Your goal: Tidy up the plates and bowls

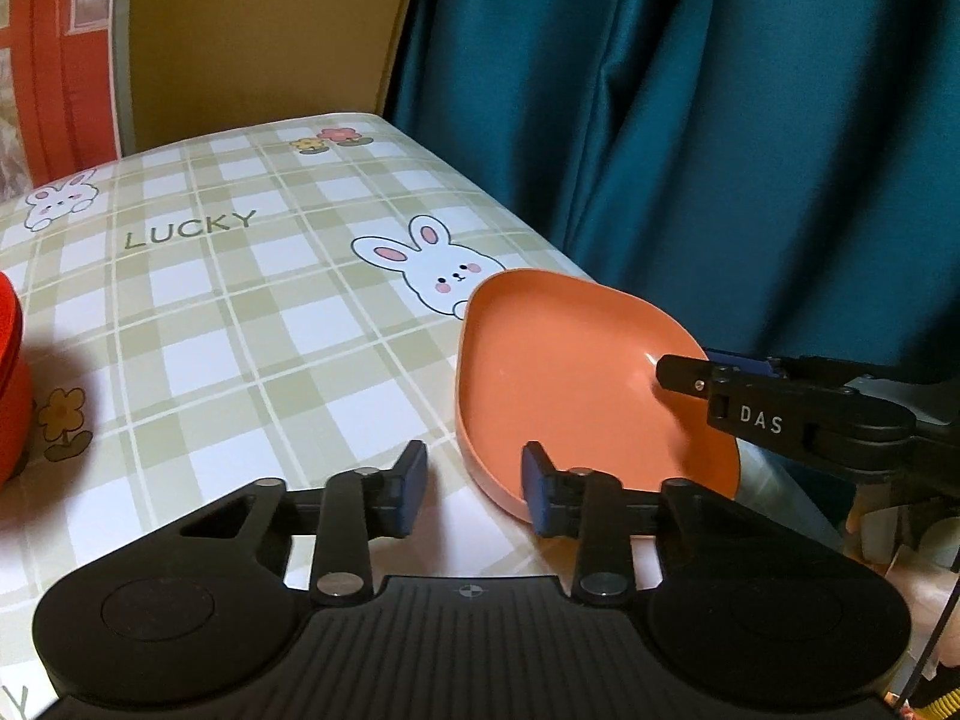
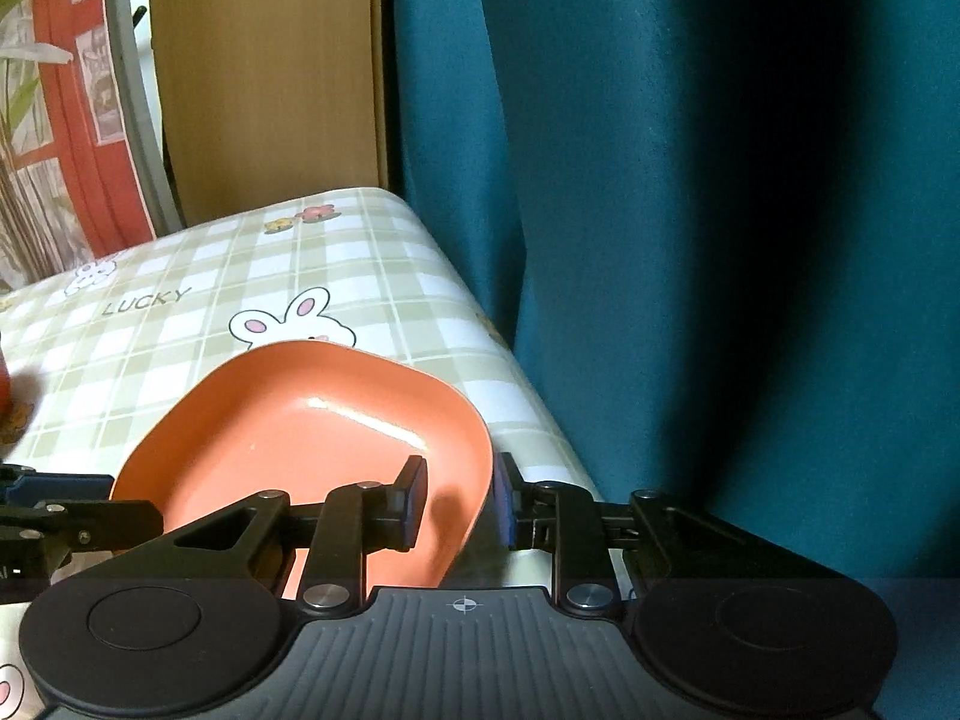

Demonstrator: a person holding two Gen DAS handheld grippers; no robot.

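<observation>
1. A salmon-orange plate (image 1: 576, 372), shallow, rounded-square with soft corners and a raised rim, is seen at the desk's (image 1: 240, 324) right edge, next to the teal curtain (image 1: 720, 150). A glossy glare spot is picked up on its inner slope. In the left view it looks tipped, its right side raised off the checked cloth; whether its left edge touches the desk can't quite be told.

2. The cloth is printed with green-and-white checks, bunnies, flowers and the word "LUCKY". A bunny is partly covered by the plate's far rim.

3. The right tongs (image 2: 459, 501) are seen straddling the plate's right rim: one blue pad (image 2: 414, 498) inside the dish, the other outside the wall. The gap is narrow and the rim is pinched between them, so the plate is gripped here.

4. In the left view the same tongs are seen coming in from the right, the black finger marked "DAS" laid on the plate's inner surface.

5. The left tongs (image 1: 474, 489) are held partly apart, a modest gap between the pads. The plate's near-left rim sits just by the right-hand pad (image 1: 534, 492); real contact can't be confirmed, and nothing is seen clamped.

6. A red dish (image 1: 12, 384) is cropped at the desk's left edge, well apart from the plate.
</observation>
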